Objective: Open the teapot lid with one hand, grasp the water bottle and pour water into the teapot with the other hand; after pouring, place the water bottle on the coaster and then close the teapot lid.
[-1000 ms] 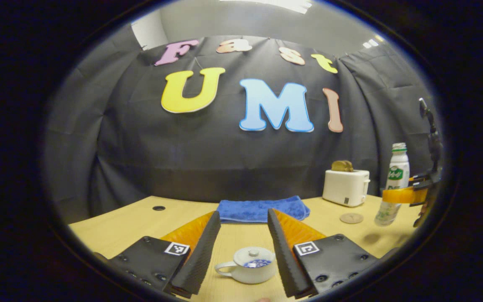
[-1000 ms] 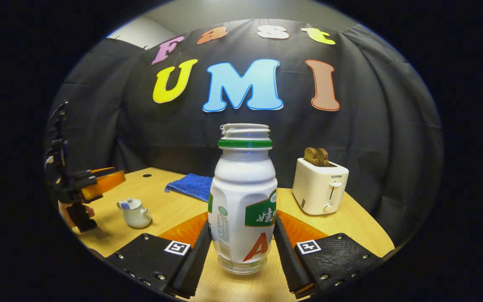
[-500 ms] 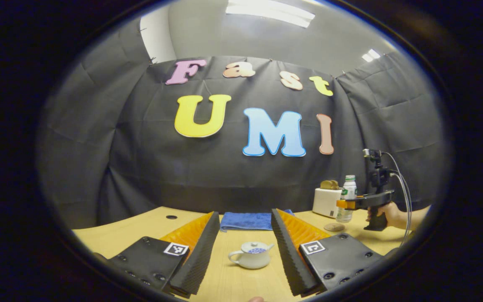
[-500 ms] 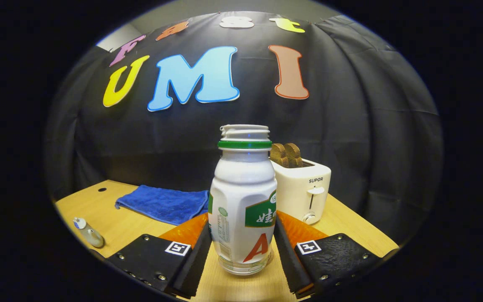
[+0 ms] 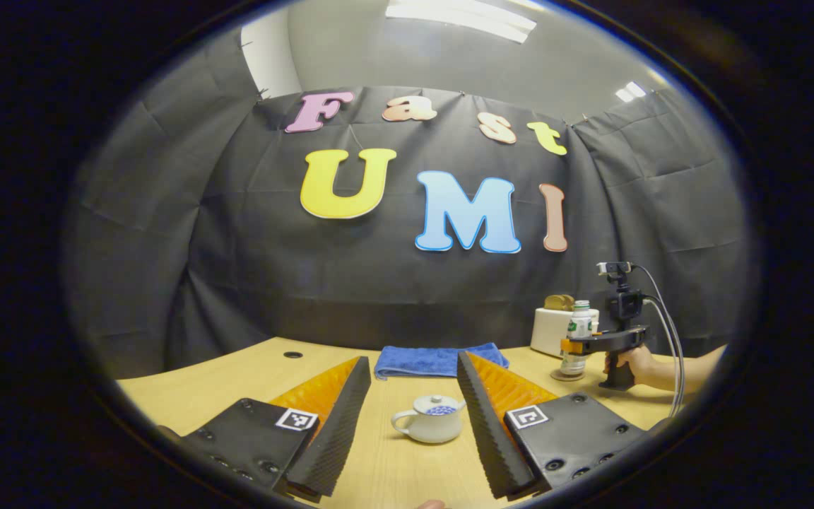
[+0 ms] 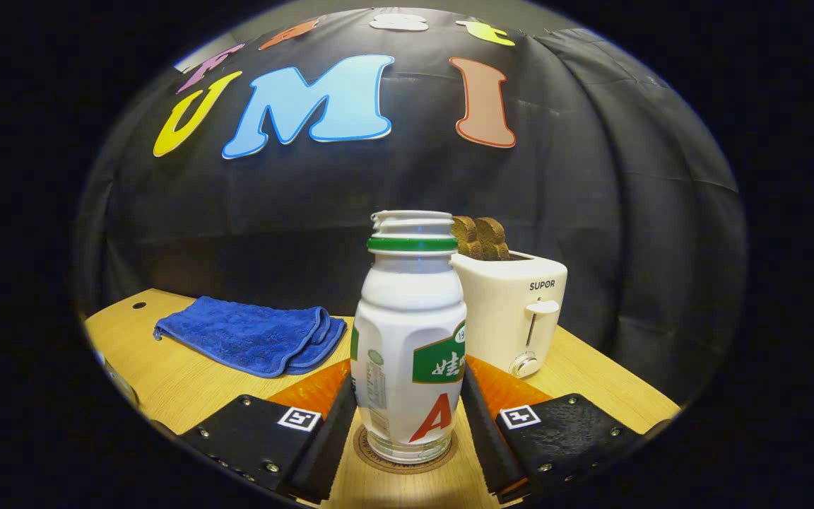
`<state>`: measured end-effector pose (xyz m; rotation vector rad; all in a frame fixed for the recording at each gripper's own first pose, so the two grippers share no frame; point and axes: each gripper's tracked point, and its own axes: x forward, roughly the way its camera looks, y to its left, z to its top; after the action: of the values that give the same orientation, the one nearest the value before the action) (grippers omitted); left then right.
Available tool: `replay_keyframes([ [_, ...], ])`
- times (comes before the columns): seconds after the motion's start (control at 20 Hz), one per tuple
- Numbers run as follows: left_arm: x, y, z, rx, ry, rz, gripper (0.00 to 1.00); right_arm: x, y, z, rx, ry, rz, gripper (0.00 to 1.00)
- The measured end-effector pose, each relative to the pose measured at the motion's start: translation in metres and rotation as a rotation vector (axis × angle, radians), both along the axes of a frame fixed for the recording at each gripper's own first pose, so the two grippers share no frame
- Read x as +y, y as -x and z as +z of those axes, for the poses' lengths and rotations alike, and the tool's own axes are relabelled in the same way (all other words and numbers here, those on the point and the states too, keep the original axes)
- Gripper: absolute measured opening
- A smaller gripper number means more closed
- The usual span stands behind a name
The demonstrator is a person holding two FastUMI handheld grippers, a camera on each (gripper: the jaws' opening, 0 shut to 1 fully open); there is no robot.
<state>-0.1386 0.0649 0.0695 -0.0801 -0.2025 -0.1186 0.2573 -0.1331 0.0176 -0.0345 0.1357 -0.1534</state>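
Bottle (image 6: 410, 339) stands upright between the right gripper (image 6: 407, 417) fingers, which press on its sides, its base over the round coaster (image 6: 405, 458) on the desk (image 6: 167, 382). Whether it already rests on the coaster or hangs just above it I cannot tell. Its neck is uncapped. From the left gripper view the same bottle (image 5: 577, 338) sits far off on the coaster (image 5: 562, 375), beside the toaster (image 5: 552, 331), with the right gripper (image 5: 568, 346) and the hand (image 5: 636, 364) that holds it.

Teapot (image 5: 429, 418) sits on the desk ahead of the left gripper (image 5: 407, 417), between its fingers as seen, and untouched. Those fingers stand spread wide and hold nothing. The lid (image 5: 432, 404) appears to sit on the pot (though whether it is fully seated is hard to judge at this size).

By my reading the step in hand is setting the bottle on the coaster. Next, the right fingers should release and draw straight back without tipping the bottle; then the lid needs checking and, if ajar, seating.

Count: one bottle, one coaster, one teapot with one lid, one toaster (image 6: 513, 311) with two slices (image 6: 479, 237) in it, one folded blue cloth (image 6: 251, 339), two grippers.
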Motion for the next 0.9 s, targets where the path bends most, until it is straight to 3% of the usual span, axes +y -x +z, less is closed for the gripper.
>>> replay_keyframes([
  [0.45,-0.007,-0.005,-0.004,0.012,0.000,-0.007,0.87,-0.001,-0.002,-0.005,-0.008,0.017,0.002,0.77],
  [0.55,-0.009,-0.006,-0.007,0.016,0.001,-0.012,0.87,-0.003,0.000,0.000,-0.021,0.035,-0.012,0.81],
  [0.65,-0.011,-0.007,-0.009,0.018,0.003,-0.013,0.88,-0.004,0.006,0.009,-0.038,0.056,-0.018,0.96],
  [0.9,-0.022,-0.008,-0.018,0.034,-0.008,-0.008,0.90,0.003,0.042,0.041,-0.102,0.100,-0.009,0.96],
])
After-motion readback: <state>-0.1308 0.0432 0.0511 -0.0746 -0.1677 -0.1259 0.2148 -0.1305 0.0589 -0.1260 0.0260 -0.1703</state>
